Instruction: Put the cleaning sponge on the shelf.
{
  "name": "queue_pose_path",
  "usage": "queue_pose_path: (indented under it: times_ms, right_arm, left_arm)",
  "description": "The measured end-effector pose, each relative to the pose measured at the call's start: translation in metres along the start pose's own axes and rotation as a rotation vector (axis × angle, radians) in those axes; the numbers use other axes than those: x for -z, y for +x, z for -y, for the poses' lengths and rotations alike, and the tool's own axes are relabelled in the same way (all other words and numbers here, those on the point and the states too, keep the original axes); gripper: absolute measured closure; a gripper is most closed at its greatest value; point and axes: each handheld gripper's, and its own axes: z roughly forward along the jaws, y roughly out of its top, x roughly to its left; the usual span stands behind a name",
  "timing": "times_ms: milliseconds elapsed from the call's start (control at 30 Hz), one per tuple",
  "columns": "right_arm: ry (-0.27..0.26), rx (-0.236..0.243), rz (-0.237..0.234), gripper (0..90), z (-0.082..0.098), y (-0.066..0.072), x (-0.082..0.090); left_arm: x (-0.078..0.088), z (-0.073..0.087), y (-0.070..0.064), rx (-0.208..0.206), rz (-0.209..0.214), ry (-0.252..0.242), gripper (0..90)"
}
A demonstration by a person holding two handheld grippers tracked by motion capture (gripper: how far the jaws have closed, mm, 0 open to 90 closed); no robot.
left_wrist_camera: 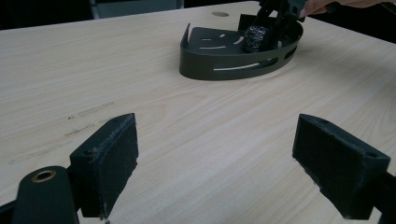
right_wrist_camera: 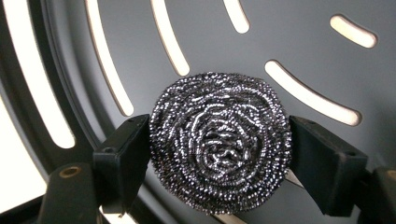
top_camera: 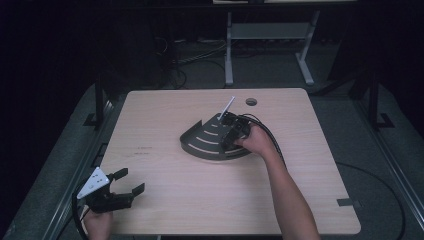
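At the centre of the right gripper view, a round coiled steel-wire scouring pad [right_wrist_camera: 219,142] sits clamped between the two black jaws of the right gripper [right_wrist_camera: 219,154], one jaw pressing each side. Behind it lies the slotted floor of a dark grey, fan-shaped metal tray with a low rim [right_wrist_camera: 299,42]. Seen from the high view, that tray [top_camera: 200,142] rests just right of the middle of the light wooden table [top_camera: 175,200], with the right gripper [top_camera: 231,134] and the person's right hand [top_camera: 257,141] over its right part. Toward the lower left of the high view, the left gripper [top_camera: 131,181] is near the table's edge, jaws spread apart, nothing between them
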Motion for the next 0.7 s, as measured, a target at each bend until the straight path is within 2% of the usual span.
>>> queue_pose_path:
  times_ms: [100,700]
  right_arm:
    - [-0.021,-0.003,-0.001,21.1,0.002,0.0,0.004]
    - [-0.042,-0.003,0.004,19.0,0.004,0.003,0.02]
  left_arm:
    - [0.0,0.0,0.0,0.0,0.001,0.001,13.7]
    - [-0.002,0.0,-0.001,0.001,-0.001,0.002,13.7]
